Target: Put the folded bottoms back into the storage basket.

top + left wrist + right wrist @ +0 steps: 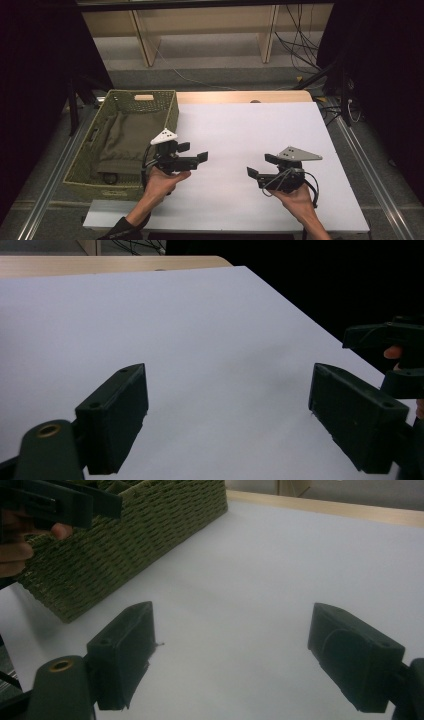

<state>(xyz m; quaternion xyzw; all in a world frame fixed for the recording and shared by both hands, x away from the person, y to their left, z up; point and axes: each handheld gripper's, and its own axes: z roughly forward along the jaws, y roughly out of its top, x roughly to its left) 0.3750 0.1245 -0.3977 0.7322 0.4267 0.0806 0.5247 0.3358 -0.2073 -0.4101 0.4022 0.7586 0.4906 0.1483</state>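
Since the folded olive cloth (131, 137) already lies inside the woven basket (172, 112) at the left edge of the bench (260, 130), the putting away looks finished, and I judge nothing is left on the white sheet. Both the left tongs (196, 153) and the right tongs (259, 165) stand wide open and empty, hovering above the bare sheet without touching anything.

White sheet (250, 130) bare between tools, basket (172, 117) left
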